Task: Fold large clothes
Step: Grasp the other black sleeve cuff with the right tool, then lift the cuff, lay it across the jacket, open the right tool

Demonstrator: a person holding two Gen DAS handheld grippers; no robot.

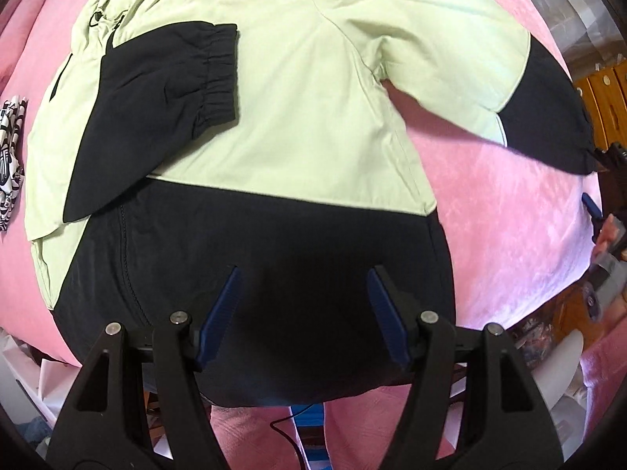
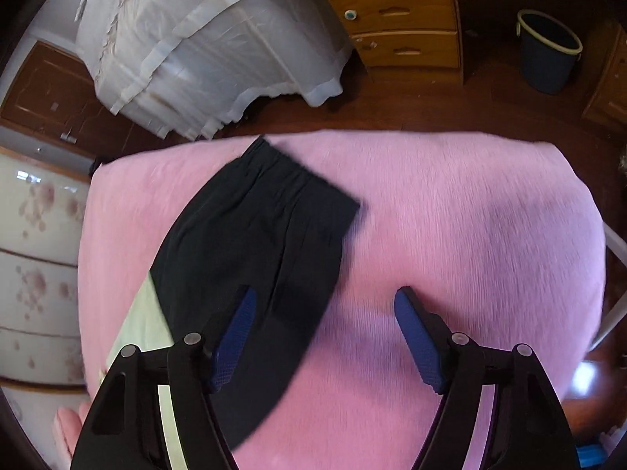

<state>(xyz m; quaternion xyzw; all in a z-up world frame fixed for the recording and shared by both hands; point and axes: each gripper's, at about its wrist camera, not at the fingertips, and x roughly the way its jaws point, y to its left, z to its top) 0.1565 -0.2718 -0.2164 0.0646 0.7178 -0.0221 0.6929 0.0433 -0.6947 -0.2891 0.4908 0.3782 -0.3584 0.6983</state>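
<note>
While the left gripper (image 1: 303,274) points straight down with its blue pads (image 1: 225,305) spread apart and nothing between them, it hangs over the black lower panel of a pale green and black jacket (image 1: 282,117). That jacket lies spread flat on a pink blanket (image 1: 509,211) that covers the bed. One black-cuffed sleeve (image 1: 156,125) is folded across the green body; the other sleeve (image 1: 540,109) stretches out sideways toward the right edge of the left wrist view, its cuff close to the other tool, which shows only as a dark sliver there. A black-and-white patterned cloth (image 1: 11,164) sits on the blanket at the far left.

In the right wrist view, the right gripper (image 2: 325,297) tilts downward with its jaws standing wide, and nothing is pinched. One blue pad (image 2: 235,337) lies over the black end of the outstretched sleeve (image 2: 266,243), the other over bare pink blanket (image 2: 470,235); whether either pad touches the fabric cannot be told through the blur. A strip of pale green shows beside the sleeve at lower left.

Beyond the blanket's far edge lies a dark wooden floor (image 2: 411,113). On it stand a wooden chest of drawers (image 2: 392,11), a dark bucket with a pale rim (image 2: 548,55), and something draped in translucent plastic sheeting (image 2: 203,47). Panels with a faint floral print (image 2: 39,211) run along the left side.
</note>
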